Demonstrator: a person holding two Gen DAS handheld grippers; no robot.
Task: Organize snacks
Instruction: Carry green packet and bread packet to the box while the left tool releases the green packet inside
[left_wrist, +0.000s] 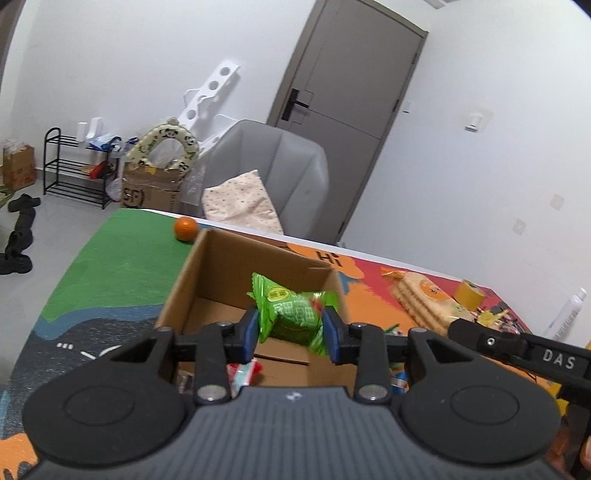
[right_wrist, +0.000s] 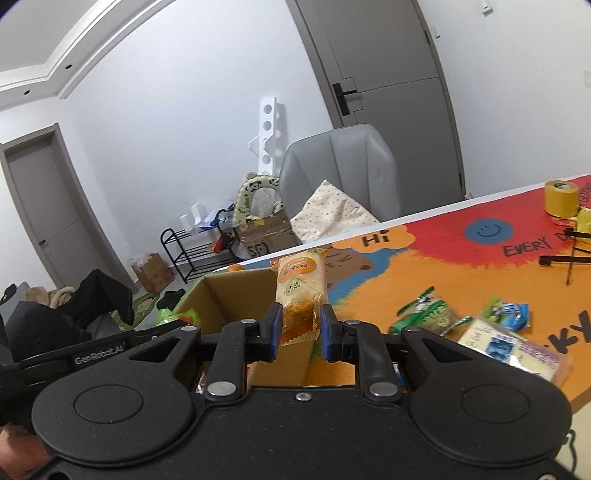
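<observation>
The left tongs (left_wrist: 289, 334) clamp a crinkly green snack packet (left_wrist: 291, 314) above the open cardboard box (left_wrist: 218, 266), whose near floor hides behind the tool. The right tongs (right_wrist: 298, 332) pinch a glossy orange cracker pack (right_wrist: 301, 291) upright beside the box. Loose wrapped snacks (right_wrist: 424, 310) lie farther right on the tabletop (right_wrist: 424, 266); a round orange (left_wrist: 184, 229) rests far left.

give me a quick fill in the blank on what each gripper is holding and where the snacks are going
1. The left gripper holds a snack in a ____ wrapper.
2. The right gripper is shut on an orange ____ packet.
3. Both snacks hang over an open ____ box.
4. Behind the box's far corner, on the green part of the mat, sits an ____.

Missing words: green; biscuit; cardboard; orange
</observation>
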